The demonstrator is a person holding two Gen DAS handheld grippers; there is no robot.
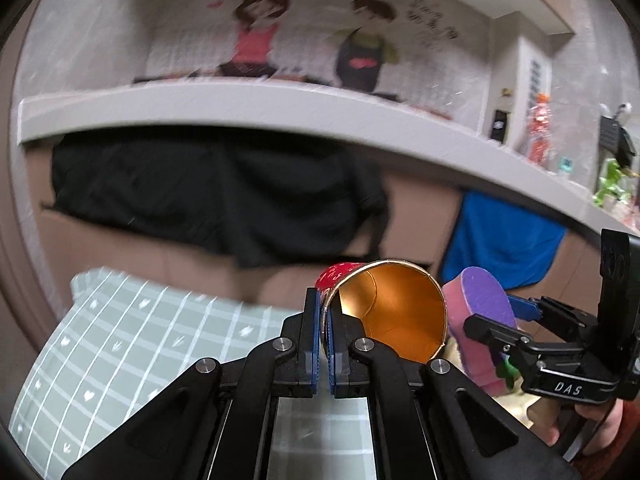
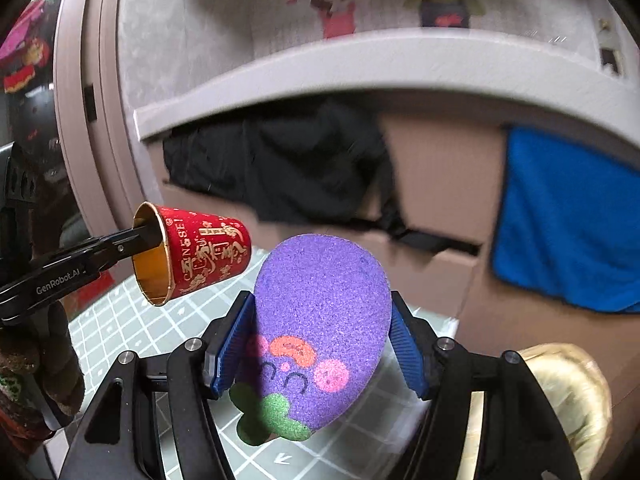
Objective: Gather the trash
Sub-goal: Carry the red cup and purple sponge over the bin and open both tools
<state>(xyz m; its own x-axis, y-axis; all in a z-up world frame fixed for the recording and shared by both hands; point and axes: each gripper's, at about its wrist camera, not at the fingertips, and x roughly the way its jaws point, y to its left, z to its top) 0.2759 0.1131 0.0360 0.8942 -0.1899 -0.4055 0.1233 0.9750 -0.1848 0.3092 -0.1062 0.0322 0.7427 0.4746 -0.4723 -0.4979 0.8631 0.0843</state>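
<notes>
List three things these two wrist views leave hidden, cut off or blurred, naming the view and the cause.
1. Left wrist view: the purple sponge is mostly hidden behind the red paper cup and the right gripper.
2. Right wrist view: the gold object is cut off by the frame edge.
3. Both views: the wall writing is blurred, unreadable.

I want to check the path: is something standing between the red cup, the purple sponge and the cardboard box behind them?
Nothing visible does. The red cup and purple sponge hang clear before the cardboard box.
</notes>
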